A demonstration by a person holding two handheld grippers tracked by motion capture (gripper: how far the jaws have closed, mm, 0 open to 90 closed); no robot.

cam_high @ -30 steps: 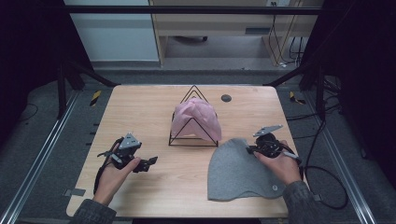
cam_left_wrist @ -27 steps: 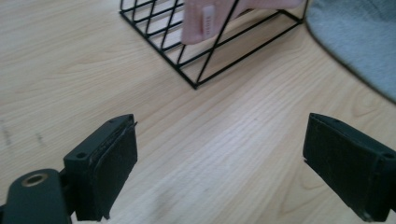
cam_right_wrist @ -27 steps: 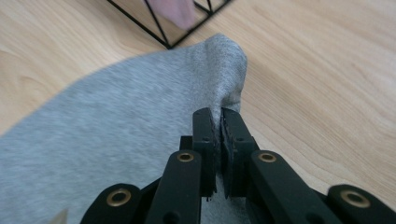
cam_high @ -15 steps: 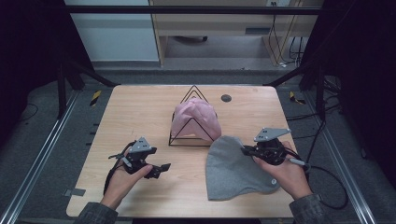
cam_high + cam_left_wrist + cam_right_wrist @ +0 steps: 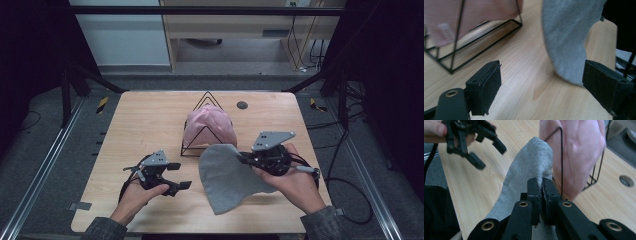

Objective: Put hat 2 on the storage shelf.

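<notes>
From the high view we see the right claw [image 5: 242,158] clamped on the top edge of a grey cloth [image 5: 227,177], which hangs from that grip just in front of the black wire stand [image 5: 202,131], its lower part draped onto the table [image 5: 135,120] on the person's side of the stand. A pink cloth [image 5: 210,126] is draped over the stand. The left claw [image 5: 178,175] sits to the left of the grey cloth and nearer the person than the stand, its jaws apart with nothing between them; they have just been closing a little.

The right gripper view gives us what the high view cannot: the two black jaws pressed together on a fold of the grey cloth [image 5: 529,170], with the wire stand [image 5: 562,162] and pink cloth [image 5: 579,152] just behind and touching or nearly touching the grey fabric. It also catches the left claw [image 5: 489,152] farther off, held above the bare table [image 5: 486,185].

The left gripper view shows us the gap between its own jaws, bare table [image 5: 529,75] inside it, the hanging end of the grey cloth [image 5: 569,42] just beyond the right-hand jaw, and a small label on the pink cloth [image 5: 471,15] behind the stand's base wires [image 5: 484,45].

A round hole [image 5: 242,105] lies in the table to the right of the stand and beyond it.
</notes>
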